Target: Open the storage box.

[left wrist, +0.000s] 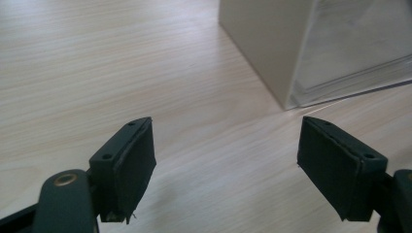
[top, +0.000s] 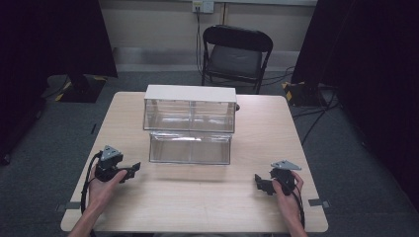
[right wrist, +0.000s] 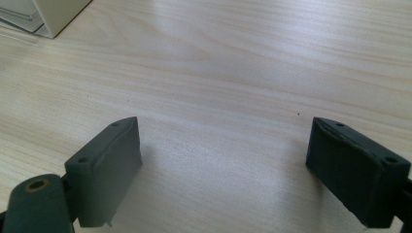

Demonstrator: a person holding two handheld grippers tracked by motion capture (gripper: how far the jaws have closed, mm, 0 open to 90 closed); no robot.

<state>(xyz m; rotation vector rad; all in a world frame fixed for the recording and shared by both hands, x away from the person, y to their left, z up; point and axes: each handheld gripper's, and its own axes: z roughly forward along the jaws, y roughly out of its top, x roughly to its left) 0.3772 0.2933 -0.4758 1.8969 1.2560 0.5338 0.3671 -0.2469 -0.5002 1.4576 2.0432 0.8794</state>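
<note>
Clear plastic makes up the two boxes in the middle of the desk [top: 148,207]: a taller box with a white lid [top: 190,108] at the back and a lower clear box [top: 190,147] touching its front. Both stand between the two tools and well forward of them. The left hand-held gripper [top: 132,171] rests near the desk's left front, jaws spread wide and holding nothing, pointed toward the boxes; in the left gripper view the white corner of the box stands just beyond its right jaw. The right hand-held gripper [top: 260,183] sits near the right front, also spread wide and empty, over bare wood. To start well, I would judge it best to bring both in level from the sides, square to the walls, and close slowly, since smooth plastic can slip or flex. No brand, label or readable writing appears on the boxes or the tools.
</note>
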